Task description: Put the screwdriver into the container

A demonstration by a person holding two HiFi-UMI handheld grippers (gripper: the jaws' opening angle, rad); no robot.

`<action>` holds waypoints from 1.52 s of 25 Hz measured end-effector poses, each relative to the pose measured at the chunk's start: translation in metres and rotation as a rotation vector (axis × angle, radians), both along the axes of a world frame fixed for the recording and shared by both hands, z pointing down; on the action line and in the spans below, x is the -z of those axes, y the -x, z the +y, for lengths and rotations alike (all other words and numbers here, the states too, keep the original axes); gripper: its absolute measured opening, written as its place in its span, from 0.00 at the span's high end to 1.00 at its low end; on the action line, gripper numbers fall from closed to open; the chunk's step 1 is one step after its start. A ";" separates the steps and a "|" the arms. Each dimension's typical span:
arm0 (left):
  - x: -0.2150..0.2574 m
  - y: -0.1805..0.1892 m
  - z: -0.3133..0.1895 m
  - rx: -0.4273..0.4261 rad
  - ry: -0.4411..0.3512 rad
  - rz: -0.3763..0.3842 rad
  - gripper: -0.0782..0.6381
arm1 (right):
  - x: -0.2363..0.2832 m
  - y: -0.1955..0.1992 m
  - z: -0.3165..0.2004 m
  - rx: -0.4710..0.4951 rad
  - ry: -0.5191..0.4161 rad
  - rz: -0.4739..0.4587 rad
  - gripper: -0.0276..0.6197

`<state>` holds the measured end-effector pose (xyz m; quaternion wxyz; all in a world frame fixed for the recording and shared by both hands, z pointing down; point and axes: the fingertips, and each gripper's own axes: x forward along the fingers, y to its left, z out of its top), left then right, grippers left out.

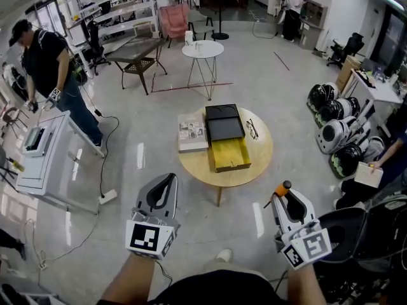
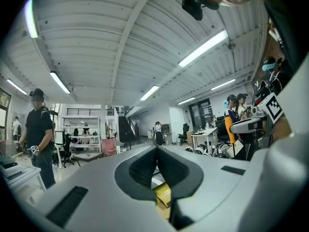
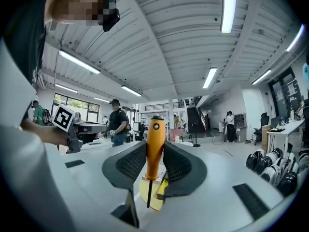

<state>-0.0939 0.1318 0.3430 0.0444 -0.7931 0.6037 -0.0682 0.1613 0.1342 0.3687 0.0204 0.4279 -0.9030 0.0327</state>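
Note:
An orange-handled screwdriver (image 1: 280,189) stands upright between the jaws of my right gripper (image 1: 285,194), which is shut on its handle; the thin shaft hangs below. In the right gripper view the screwdriver (image 3: 154,134) fills the middle of my right gripper (image 3: 155,146). The container is a yellow open drawer (image 1: 231,167) pulled out of a black box (image 1: 224,122) on a round wooden table (image 1: 262,152), ahead of both grippers. My left gripper (image 1: 170,178) is shut with nothing in it, short of the table's near left edge. Past the left gripper (image 2: 157,151), the yellow drawer (image 2: 163,195) shows.
A book (image 1: 192,135) and a pair of glasses (image 1: 252,129) lie on the table beside the box. A white side table (image 1: 203,49) stands beyond. A person (image 1: 48,62) stands by a white desk (image 1: 44,164) at left. Round white devices (image 1: 337,132) crowd the floor at right.

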 end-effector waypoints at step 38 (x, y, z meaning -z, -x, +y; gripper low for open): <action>-0.001 -0.019 -0.081 -0.024 0.001 0.027 0.87 | -0.019 -0.006 -0.083 0.050 0.056 -0.023 0.77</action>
